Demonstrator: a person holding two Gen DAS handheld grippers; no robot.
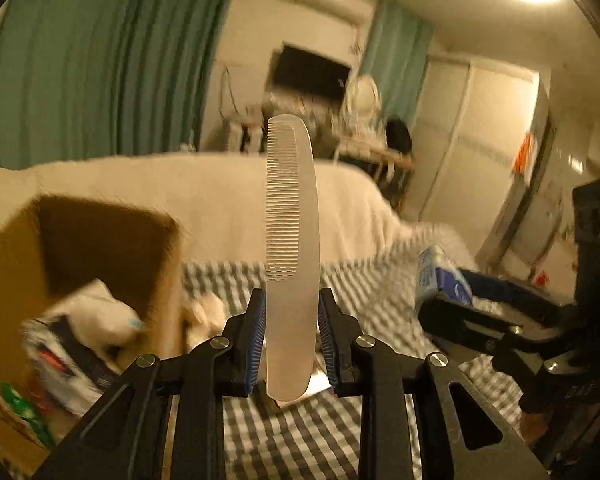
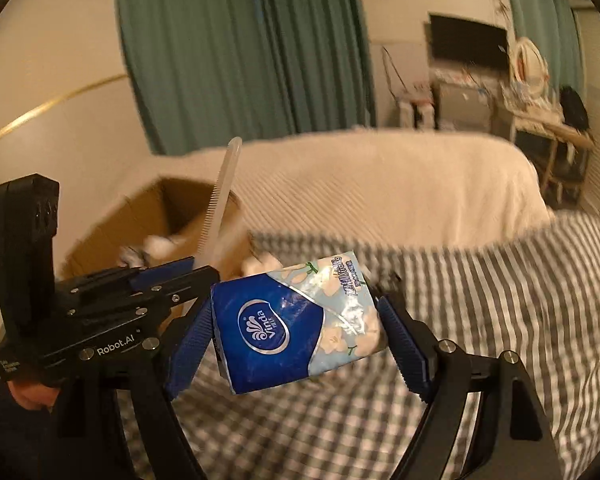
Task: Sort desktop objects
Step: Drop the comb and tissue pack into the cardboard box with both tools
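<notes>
Left wrist, comb [image 1: 292, 240] upright, clamped in left tool [image 1: 292, 344]

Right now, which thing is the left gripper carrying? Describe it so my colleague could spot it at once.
Start at the open cardboard box standing on the checked cloth. Just right of it, the left gripper has its fingers shut on a comb that stands upright. It is long, thin, frosted and translucent, unlike the blue tissue pack in the right gripper.
</notes>
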